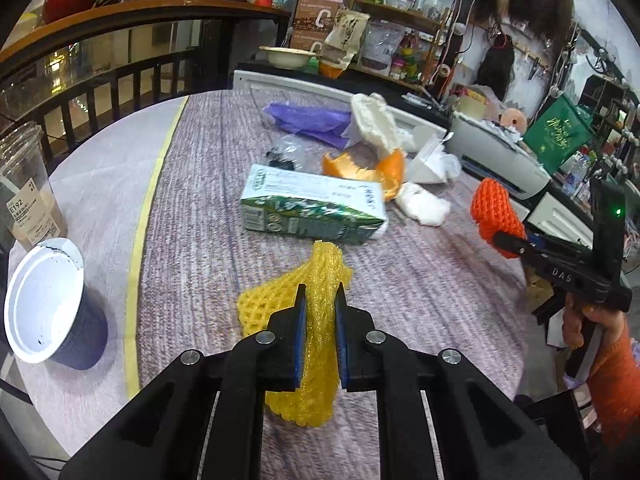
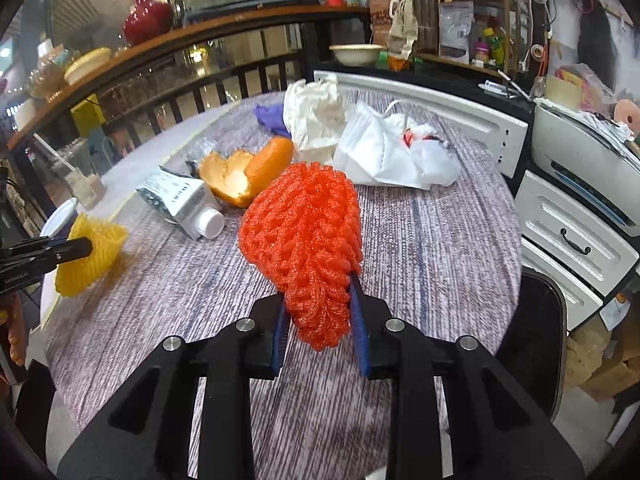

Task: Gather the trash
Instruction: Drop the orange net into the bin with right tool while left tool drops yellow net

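My left gripper is shut on a yellow foam fruit net, which rests on the table; it also shows in the right wrist view. My right gripper is shut on an orange foam fruit net and holds it above the table; it shows at the right of the left wrist view. More trash lies further back: a green and white carton, orange peel, purple plastic, crumpled white paper and a white bag.
A dark cup with a white inside and a clear plastic drink cup stand at the table's left edge. A black railing runs behind. A white cabinet with drawers and a printer stand to the right.
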Action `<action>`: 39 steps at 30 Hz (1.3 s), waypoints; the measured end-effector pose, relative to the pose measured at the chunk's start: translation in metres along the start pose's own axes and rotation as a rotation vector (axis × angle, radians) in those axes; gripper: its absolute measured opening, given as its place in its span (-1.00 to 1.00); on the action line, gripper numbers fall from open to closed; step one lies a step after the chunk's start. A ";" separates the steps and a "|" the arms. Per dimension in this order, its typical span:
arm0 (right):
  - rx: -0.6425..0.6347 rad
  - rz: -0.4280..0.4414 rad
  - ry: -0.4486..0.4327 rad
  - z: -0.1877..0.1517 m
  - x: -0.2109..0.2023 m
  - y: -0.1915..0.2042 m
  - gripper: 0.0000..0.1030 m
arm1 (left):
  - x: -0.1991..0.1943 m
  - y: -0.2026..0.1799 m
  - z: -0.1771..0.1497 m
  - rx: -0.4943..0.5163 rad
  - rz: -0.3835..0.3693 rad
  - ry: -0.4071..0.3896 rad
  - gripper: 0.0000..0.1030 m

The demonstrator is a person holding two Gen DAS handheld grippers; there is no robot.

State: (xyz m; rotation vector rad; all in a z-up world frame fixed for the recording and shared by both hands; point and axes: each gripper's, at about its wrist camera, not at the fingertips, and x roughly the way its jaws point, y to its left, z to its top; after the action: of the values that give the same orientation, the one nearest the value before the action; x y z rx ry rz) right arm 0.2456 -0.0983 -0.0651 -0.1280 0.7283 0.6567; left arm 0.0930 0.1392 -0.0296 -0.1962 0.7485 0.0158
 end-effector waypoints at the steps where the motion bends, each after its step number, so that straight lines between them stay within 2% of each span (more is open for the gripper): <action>1: 0.008 0.007 -0.008 -0.002 -0.005 -0.002 -0.47 | -0.003 -0.006 0.000 0.002 -0.014 -0.009 -0.75; 6: 0.033 0.017 -0.033 -0.017 -0.023 -0.015 -0.47 | -0.010 -0.033 0.006 0.030 -0.078 -0.039 -0.76; 12: 0.069 -0.017 -0.069 -0.030 -0.049 -0.041 -0.47 | -0.007 -0.074 0.018 0.086 -0.158 -0.068 -0.75; 20: 0.188 -0.141 -0.073 -0.048 -0.060 -0.113 -0.47 | 0.013 -0.134 0.037 0.149 -0.258 -0.074 -0.75; 22: 0.216 -0.196 -0.054 -0.056 -0.052 -0.135 -0.47 | 0.015 -0.146 0.040 0.160 -0.278 -0.078 -0.75; 28: 0.333 -0.260 0.035 -0.081 -0.012 -0.186 -0.47 | 0.026 -0.180 0.051 0.192 -0.319 -0.069 -0.75; 39: 0.424 -0.303 0.167 -0.113 0.058 -0.227 -0.44 | 0.054 -0.220 0.058 0.211 -0.374 -0.017 -0.76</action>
State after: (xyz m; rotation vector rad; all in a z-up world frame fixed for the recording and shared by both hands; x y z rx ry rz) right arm 0.3490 -0.2858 -0.2132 0.0978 0.9710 0.1950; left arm 0.1905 -0.0689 0.0134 -0.1322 0.6816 -0.4143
